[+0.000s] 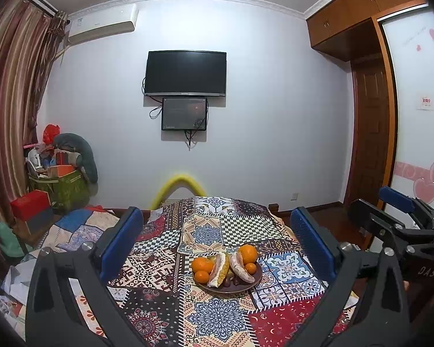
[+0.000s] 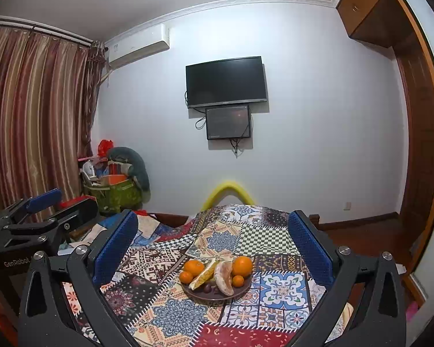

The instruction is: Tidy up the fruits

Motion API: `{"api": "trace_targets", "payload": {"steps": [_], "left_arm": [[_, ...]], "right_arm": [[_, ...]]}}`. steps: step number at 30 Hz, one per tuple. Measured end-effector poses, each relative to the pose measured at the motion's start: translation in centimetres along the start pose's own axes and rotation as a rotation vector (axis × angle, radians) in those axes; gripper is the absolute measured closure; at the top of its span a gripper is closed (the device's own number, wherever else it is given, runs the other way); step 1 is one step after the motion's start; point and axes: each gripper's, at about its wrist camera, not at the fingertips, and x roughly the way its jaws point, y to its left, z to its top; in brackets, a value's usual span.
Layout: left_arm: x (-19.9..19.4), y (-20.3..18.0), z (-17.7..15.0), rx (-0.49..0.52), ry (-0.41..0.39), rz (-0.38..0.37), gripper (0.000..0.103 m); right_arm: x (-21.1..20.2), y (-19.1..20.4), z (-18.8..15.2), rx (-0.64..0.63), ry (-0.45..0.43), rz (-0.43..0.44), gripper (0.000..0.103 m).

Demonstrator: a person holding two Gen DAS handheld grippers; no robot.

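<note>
A dark round plate (image 1: 247, 285) (image 2: 198, 295) sits on a patchwork tablecloth (image 1: 217, 231) (image 2: 173, 318). On it lie several oranges (image 1: 202, 263) (image 2: 242, 265), two pale sweet potatoes (image 1: 240, 267) (image 2: 224, 277), a corn cob (image 1: 225, 269) (image 2: 207, 273) and small dark fruits (image 1: 236, 281) (image 2: 207, 287). My left gripper (image 1: 217, 225) is open and empty, held above and in front of the plate. My right gripper (image 2: 214, 225) is open and empty too, beside the left one. The right gripper also shows at the right of the left wrist view (image 1: 396, 202); the left gripper shows at the left of the right wrist view (image 2: 43, 199).
A yellow curved chair back (image 1: 179, 186) (image 2: 228, 192) stands beyond the table's far edge. A green bin of clutter (image 1: 63, 185) (image 2: 118, 193) and red boxes (image 1: 30, 202) stand by the striped curtain. A TV (image 1: 186, 72) hangs on the far wall; a wooden wardrobe (image 1: 370, 115) stands right.
</note>
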Motion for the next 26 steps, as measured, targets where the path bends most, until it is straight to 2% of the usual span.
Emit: {"api": "trace_targets", "payload": {"steps": [26], "left_arm": [[0.42,0.15,-0.43,-0.013,0.03,-0.012,0.0]], "right_arm": [[0.09,0.23,-0.11,0.012,0.001,0.004,0.0]]}}
